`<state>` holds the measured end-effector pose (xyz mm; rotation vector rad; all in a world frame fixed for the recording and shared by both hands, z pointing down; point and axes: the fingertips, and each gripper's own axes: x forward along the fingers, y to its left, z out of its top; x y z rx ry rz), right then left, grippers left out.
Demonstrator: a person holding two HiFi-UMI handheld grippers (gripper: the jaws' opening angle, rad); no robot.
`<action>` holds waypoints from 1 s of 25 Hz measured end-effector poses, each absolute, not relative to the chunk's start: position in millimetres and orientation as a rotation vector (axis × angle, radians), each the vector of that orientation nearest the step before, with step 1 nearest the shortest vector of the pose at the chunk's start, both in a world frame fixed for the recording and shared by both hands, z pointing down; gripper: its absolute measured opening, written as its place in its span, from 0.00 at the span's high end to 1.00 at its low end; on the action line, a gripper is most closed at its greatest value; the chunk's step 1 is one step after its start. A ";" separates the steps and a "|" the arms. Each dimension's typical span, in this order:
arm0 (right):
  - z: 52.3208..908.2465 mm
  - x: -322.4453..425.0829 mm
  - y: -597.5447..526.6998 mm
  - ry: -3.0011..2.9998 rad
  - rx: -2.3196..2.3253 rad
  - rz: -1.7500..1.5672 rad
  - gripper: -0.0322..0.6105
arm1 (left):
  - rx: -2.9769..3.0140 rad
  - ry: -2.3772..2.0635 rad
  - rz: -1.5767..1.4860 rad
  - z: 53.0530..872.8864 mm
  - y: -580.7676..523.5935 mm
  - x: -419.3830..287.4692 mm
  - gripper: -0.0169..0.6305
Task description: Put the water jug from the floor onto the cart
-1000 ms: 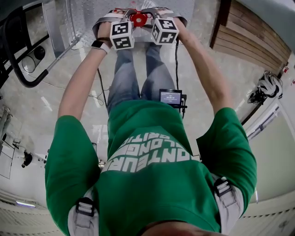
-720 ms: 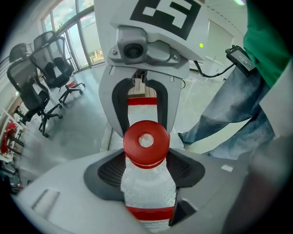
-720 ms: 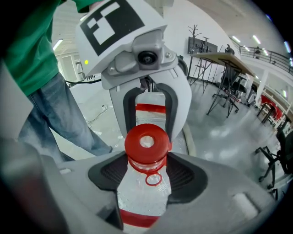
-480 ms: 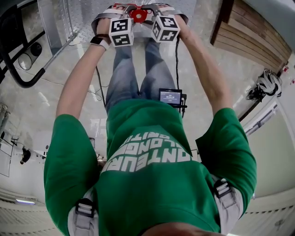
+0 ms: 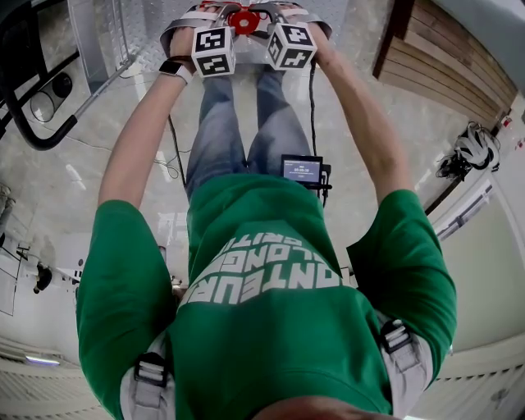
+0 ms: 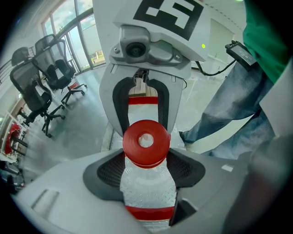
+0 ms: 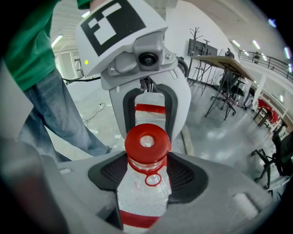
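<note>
Both the left claw [image 6: 145, 171] and the right claw [image 7: 146, 176] are clenched on the neck of the water jug [image 5: 244, 21], held between them. It has been carried farther forward toward the cart [image 5: 152, 29], so set-down is judged near.

Glossy grey floor [image 5: 82, 164], black office chairs [image 6: 34, 91] by bright windows [image 6: 75, 32]

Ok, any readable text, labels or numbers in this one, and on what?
"ONTEUR": shirt, upside down in the head view; its other lines are creased, unreadable.
Screen at the waist: digits too small to read.
Marker cubes: square patterns, no words.
Jug: red bands, no print readable.
</note>
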<state>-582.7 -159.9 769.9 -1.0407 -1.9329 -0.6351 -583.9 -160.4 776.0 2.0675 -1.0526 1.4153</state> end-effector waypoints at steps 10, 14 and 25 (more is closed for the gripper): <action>743.2 -575.6 -177.6 -2.035 -0.872 -0.579 0.56 | 2.064 -1.164 1.381 747.1 -150.1 -588.0 0.60; 706.3 -568.1 -190.4 -2.130 -0.781 -0.507 0.64 | 2.048 -1.247 1.349 717.5 -137.8 -588.9 0.61; 533.3 -558.9 -239.3 -2.441 -0.458 -0.547 0.96 | 2.003 -1.695 1.166 550.5 -113.7 -615.4 0.72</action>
